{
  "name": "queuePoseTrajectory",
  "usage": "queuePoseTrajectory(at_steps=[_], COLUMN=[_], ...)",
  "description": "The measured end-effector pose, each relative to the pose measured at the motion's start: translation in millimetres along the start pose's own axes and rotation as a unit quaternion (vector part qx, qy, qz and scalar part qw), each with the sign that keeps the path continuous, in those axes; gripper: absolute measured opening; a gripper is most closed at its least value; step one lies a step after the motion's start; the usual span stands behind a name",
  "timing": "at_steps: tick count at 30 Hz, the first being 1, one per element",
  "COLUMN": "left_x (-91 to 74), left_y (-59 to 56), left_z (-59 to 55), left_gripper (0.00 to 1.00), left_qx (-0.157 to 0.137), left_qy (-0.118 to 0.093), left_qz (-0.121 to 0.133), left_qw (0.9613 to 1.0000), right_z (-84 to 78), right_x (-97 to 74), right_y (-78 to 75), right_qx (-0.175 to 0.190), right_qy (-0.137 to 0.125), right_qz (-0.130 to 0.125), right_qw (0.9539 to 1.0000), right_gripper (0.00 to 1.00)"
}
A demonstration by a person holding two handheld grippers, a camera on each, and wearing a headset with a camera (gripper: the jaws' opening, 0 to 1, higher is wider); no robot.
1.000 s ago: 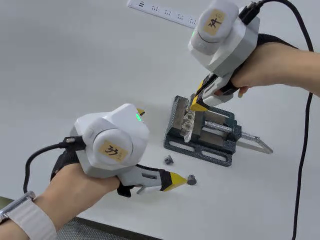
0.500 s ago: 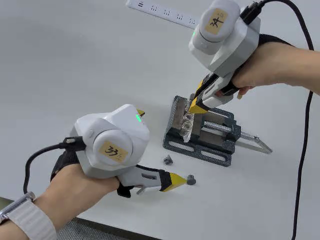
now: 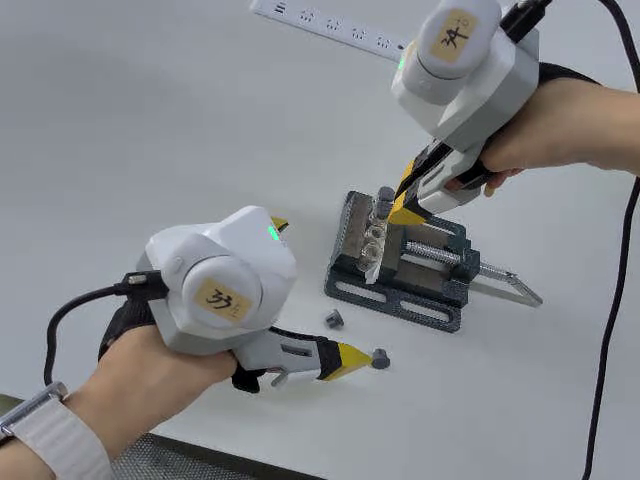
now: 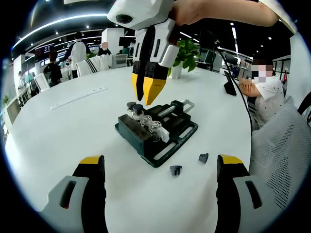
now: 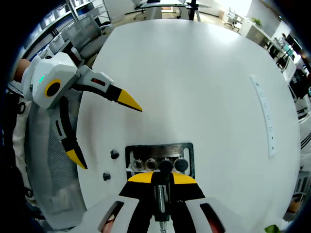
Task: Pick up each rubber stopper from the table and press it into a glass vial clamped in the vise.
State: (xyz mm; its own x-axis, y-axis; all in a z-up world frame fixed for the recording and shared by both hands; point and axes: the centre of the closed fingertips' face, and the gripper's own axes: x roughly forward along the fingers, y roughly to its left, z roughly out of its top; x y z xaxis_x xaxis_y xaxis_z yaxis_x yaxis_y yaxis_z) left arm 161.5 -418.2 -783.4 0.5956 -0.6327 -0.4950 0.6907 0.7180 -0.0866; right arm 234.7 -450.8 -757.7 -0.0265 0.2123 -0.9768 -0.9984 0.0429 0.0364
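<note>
A dark vise (image 3: 402, 285) clamps a row of glass vials (image 3: 374, 238). Two vials at one end carry dark rubber stoppers (image 5: 166, 166); the others (image 5: 137, 165) stand uncapped. My right gripper (image 3: 398, 212) hovers just above the stoppered end, its jaws a narrow gap apart and holding nothing. Two loose stoppers (image 4: 175, 169) (image 4: 203, 157) lie on the white table in front of the vise. My left gripper (image 4: 159, 164) sits low near them, wide open. One of its fingertips (image 3: 352, 360) is beside the nearer stopper (image 3: 380, 358), with the other stopper (image 3: 335, 319) a little further in.
A white power strip (image 3: 330, 22) lies at the table's far side. The vise handle (image 3: 510, 288) sticks out to the right. The table's near edge (image 3: 230, 455) runs behind my left hand, with a mesh chair below. Cables trail from both grippers. People sit in the background.
My right gripper has lifted up and slightly right from the vials, leaving a stopper seated in a vial mouth. The left gripper and the loose stoppers have stayed put.
</note>
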Motion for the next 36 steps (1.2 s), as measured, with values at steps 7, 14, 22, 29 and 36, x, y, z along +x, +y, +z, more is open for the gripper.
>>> queuePoseTrajectory(at_steps=[7,14,22,29,36], left_x=[0.1,-0.7,0.0,0.8,0.8], left_y=[2.1,2.7,3.9,2.9,2.7], left_z=[-2.1,-2.7,-3.9,-6.0,-5.9], left_gripper=[0.95,0.95,0.94,0.94,0.94], left_qx=[-0.001,-0.004,-0.004,-0.004,-0.004], left_qy=[0.001,0.002,0.004,0.006,0.007], left_qz=[0.001,0.002,0.002,-0.001,-0.001], left_qw=[1.0,1.0,1.0,1.0,1.0], right_z=[5.9,6.6,7.6,7.3,7.8], right_x=[-0.1,4.7,5.3,6.4,7.2], right_y=[-4.1,-6.2,-5.0,-4.2,-6.1], right_qx=[0.006,0.006,0.003,0.0,-0.002], right_qy=[-0.018,-0.016,-0.016,-0.013,-0.011], right_qz=[0.007,0.009,0.013,0.014,0.013], right_qw=[0.9998,0.9998,0.9998,0.9998,0.9999], right_gripper=[0.03,0.03,0.01,0.01,0.0])
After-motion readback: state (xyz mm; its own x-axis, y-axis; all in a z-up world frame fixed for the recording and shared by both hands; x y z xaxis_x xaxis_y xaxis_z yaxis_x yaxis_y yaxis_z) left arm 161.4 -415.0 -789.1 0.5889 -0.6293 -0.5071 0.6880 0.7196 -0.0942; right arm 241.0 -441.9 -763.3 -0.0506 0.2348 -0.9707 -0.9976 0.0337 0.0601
